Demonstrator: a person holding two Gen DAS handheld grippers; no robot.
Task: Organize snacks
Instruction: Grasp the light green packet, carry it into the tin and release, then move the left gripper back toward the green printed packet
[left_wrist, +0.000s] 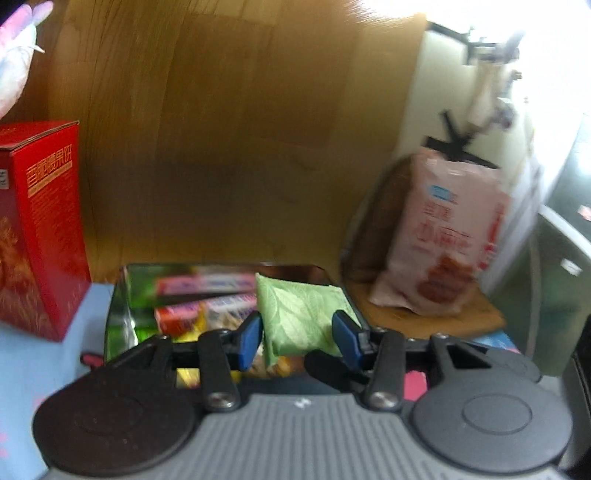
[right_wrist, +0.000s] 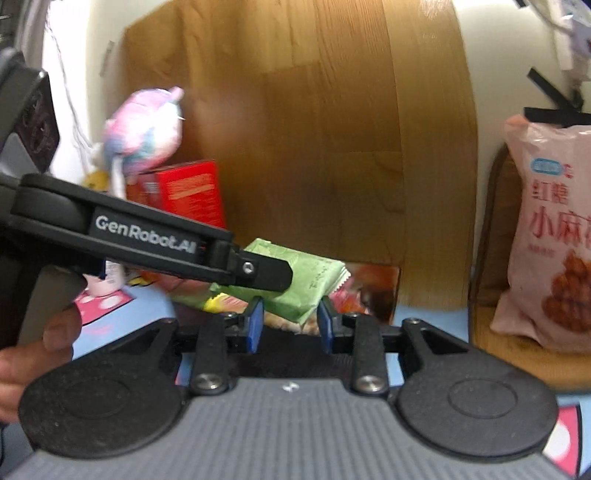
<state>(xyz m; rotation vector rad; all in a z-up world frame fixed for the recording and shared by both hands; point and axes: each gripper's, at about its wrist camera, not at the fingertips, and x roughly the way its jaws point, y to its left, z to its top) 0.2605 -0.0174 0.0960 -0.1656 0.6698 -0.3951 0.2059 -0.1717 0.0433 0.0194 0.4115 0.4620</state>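
Observation:
A shiny metal tin (left_wrist: 118, 314) holds several snack bars and candies. A green leaf-print snack packet (left_wrist: 301, 314) lies on top of them at the tin's right side. My left gripper (left_wrist: 297, 334) is open, its blue pads on either side of the packet without pressing it. In the right wrist view the same green packet (right_wrist: 314, 280) lies on the tin (right_wrist: 384, 291), with the left gripper's black finger (right_wrist: 258, 273) over it. My right gripper (right_wrist: 290, 325) is open and empty, just in front of the tin.
A red box (left_wrist: 44, 229) stands left of the tin, with a pink plush toy (right_wrist: 147, 129) behind it. A pink snack bag (left_wrist: 443, 236) leans upright on a wooden board (left_wrist: 443, 321) at the right. A wooden panel (left_wrist: 229, 129) rises behind. The surface is a light blue mat (left_wrist: 22, 369).

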